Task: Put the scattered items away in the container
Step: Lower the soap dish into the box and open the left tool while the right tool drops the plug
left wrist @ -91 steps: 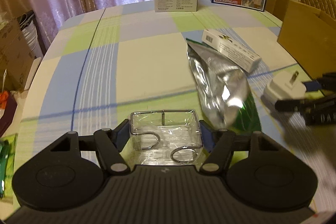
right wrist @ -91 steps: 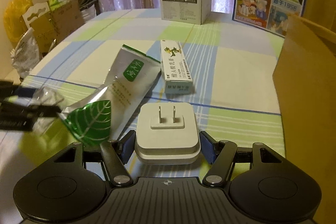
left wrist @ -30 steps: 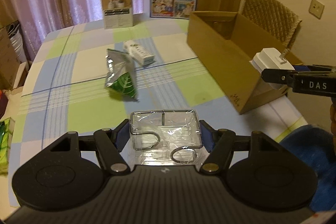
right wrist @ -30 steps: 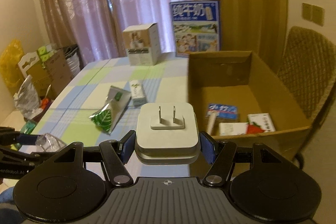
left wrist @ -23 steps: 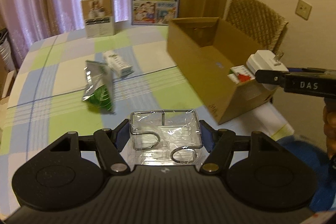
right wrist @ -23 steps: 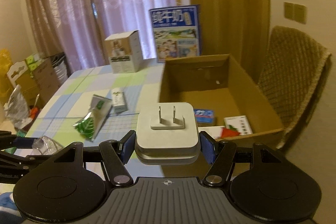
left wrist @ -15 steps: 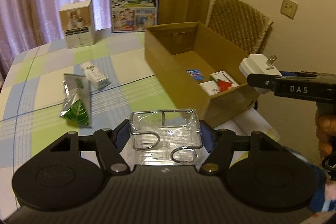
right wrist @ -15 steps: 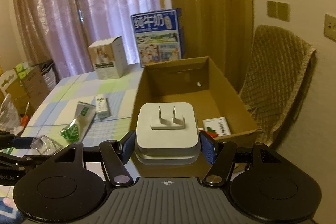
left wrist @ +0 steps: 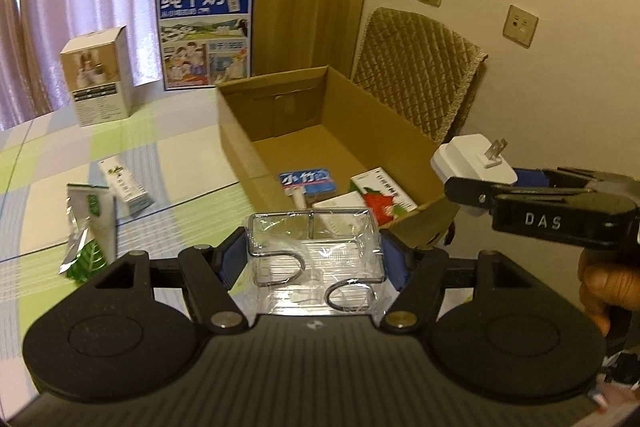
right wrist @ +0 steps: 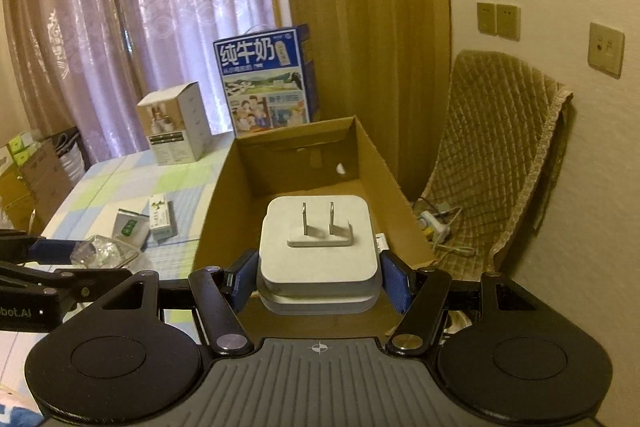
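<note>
My left gripper [left wrist: 314, 255] is clenched on the plastic-wrapped wire rack [left wrist: 314, 251], near the cardboard box [left wrist: 272, 131]; my right gripper [right wrist: 318, 277] grips the white plug adapter [right wrist: 318, 247] — held above the box's near end — while the foil pouch [left wrist: 90, 223] lies on the table [left wrist: 48, 155], left.

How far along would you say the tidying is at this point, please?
Partly done. The cardboard box already holds a blue packet and a red-and-white carton. In hand: the left gripper clamps a clear plastic-wrapped wire item, and the right gripper clamps a white plug adapter, both near the box. Left on the table: a silver-green pouch and a small white carton.
</note>
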Demonstrator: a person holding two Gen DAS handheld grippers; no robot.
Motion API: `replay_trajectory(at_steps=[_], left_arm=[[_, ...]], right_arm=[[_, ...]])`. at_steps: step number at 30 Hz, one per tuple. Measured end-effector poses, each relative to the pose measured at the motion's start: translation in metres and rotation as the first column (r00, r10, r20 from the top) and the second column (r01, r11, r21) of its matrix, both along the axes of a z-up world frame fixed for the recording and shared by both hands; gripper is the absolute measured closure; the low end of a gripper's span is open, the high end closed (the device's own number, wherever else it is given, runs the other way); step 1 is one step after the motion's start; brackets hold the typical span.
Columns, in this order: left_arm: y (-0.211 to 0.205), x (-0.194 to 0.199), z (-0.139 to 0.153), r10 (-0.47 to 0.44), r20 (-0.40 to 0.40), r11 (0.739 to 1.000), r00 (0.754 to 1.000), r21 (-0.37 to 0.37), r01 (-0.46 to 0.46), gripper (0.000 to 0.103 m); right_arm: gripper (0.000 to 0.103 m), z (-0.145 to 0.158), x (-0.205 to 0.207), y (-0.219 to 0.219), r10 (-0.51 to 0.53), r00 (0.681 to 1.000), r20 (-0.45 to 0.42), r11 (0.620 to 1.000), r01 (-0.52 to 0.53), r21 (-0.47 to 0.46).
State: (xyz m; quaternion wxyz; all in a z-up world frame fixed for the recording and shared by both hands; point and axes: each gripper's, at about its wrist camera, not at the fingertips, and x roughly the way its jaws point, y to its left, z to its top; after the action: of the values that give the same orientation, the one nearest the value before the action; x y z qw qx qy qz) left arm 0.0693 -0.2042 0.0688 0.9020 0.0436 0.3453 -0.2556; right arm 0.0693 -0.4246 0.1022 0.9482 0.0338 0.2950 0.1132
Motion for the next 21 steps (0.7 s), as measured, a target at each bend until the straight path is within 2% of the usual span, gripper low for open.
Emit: replay_trajectory(at_steps=[21], left_arm=[[-0.054,0.05,-0.008,-0.043,-0.005,0.999,0.999,-0.015,0.043,0.039]], right_arm=[[0.041,-0.006,0.045,-0.02,-0.013,1.0,0.003,0.999,0.013,-0.041]])
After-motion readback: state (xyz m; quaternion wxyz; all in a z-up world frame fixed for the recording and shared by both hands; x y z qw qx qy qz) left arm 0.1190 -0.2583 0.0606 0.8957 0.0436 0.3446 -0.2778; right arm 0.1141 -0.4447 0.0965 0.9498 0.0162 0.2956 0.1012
